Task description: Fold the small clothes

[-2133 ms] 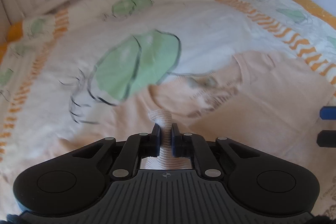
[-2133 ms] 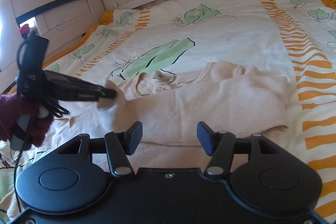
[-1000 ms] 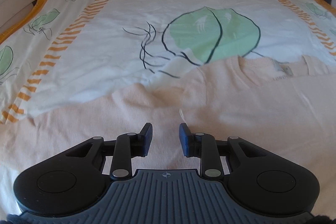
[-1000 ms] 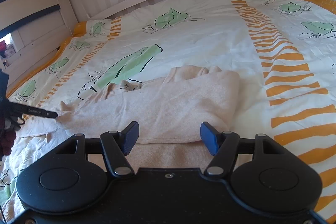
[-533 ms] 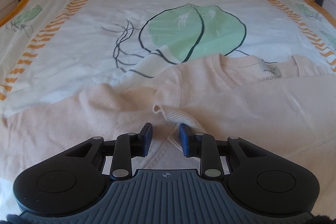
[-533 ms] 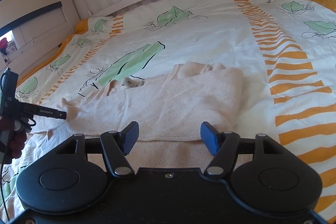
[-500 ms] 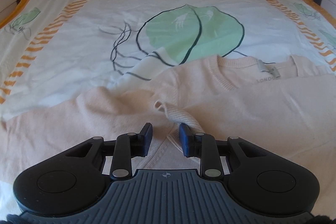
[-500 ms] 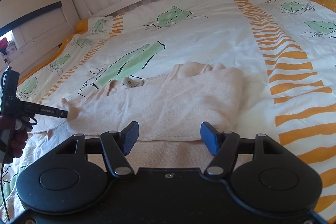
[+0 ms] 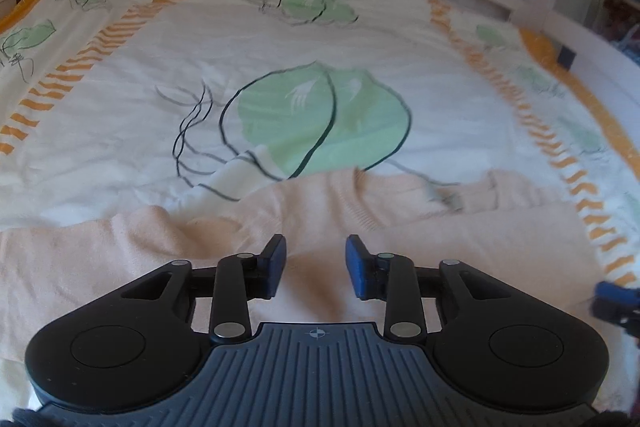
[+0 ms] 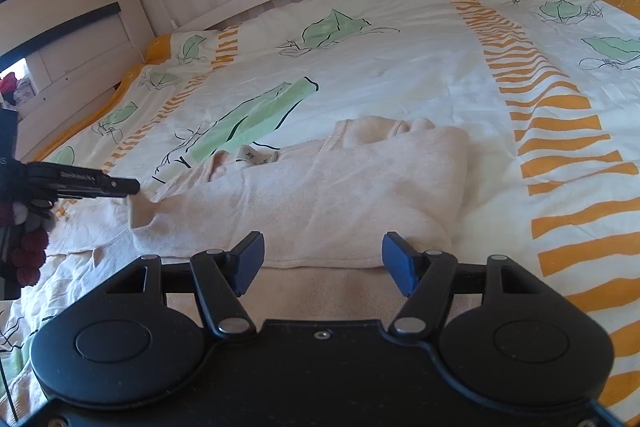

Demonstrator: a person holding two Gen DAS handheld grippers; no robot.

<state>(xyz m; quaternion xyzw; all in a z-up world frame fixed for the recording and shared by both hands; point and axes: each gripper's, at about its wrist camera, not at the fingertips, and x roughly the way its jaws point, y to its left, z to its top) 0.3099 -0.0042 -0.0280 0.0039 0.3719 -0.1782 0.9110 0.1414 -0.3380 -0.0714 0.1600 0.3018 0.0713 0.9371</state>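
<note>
We see the pale peach knitted sweater point(image 10: 328, 195) folded on the leaf-print bed cover point(image 10: 400, 67). Left gripper point(image 9: 315, 263): jaws just opening, narrow, empty; view blurred. Right gripper point(image 10: 323, 263): jaws wide, empty. Sweater's near hem hidden.

Left claw point(image 9: 315, 263): angled downward, jaws just opened wider to a narrow gap, nothing between the blue pads point(image 9: 276, 259); right claw point(image 10: 323, 263): angled downward, jaws spread wide and empty; left claw also visible from the right wrist view, at its left edge.
</note>
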